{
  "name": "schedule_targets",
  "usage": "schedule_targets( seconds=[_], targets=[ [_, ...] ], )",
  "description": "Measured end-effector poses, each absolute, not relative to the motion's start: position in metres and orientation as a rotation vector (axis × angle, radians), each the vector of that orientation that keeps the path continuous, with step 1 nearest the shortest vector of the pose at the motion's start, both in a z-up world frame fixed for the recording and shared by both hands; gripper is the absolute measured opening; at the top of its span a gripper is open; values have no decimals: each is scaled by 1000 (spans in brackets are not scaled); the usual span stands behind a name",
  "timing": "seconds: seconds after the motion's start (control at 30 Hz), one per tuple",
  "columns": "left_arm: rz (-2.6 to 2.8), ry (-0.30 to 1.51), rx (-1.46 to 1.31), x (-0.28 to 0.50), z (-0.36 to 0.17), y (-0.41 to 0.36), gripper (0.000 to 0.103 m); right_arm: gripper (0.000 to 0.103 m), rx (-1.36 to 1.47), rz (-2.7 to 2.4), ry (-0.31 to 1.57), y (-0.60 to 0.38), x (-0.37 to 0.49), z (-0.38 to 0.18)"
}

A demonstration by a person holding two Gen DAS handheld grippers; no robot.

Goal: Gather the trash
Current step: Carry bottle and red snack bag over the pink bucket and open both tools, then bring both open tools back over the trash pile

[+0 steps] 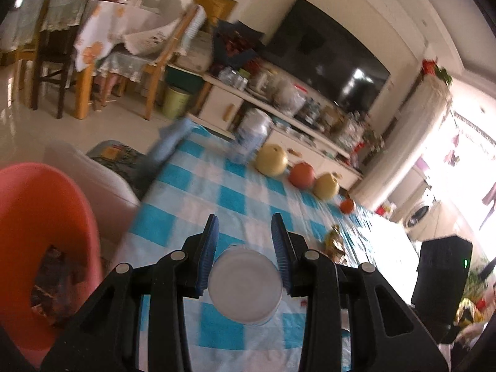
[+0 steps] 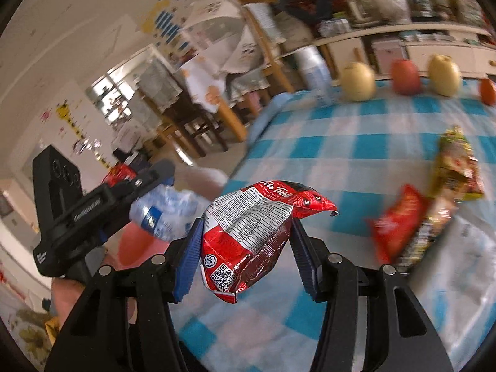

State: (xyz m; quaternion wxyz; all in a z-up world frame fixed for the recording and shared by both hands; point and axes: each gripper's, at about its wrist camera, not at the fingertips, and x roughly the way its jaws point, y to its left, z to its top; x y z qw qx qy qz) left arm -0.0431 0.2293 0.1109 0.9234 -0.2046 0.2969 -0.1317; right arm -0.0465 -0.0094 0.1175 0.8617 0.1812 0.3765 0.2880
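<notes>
My left gripper (image 1: 245, 235) is shut on a crushed clear plastic bottle (image 1: 245, 285), its round base facing the camera; the same bottle (image 2: 164, 214) shows in the right wrist view, held in the left gripper (image 2: 148, 179) above a red bin (image 2: 136, 245). The red bin (image 1: 40, 235) stands left of the table. My right gripper (image 2: 245, 226) is shut on a red snack wrapper (image 2: 248, 235) above the table's left edge. More wrappers (image 2: 434, 210) lie on the checked cloth to the right; one wrapper (image 1: 334, 241) shows in the left wrist view.
A blue-and-white checked tablecloth (image 1: 217, 192) covers the table. A can (image 1: 251, 136), two yellow pears (image 1: 272, 159), an apple (image 1: 302, 175) and an orange (image 1: 347, 206) line its far edge. A TV cabinet (image 1: 279, 114), chairs (image 1: 49, 62) and a green bin (image 1: 175, 100) stand beyond.
</notes>
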Motion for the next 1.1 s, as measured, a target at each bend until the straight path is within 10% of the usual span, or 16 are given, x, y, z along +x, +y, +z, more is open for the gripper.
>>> schedule_targets(
  seconds=[0.97,1.1],
  targets=[
    [130,580,-590,-61,89,399,38,65,-3,816,830,229,-32,105],
    [194,606,-539,-58,86,397,73,89,0,772,785,215,-40,112]
  ],
)
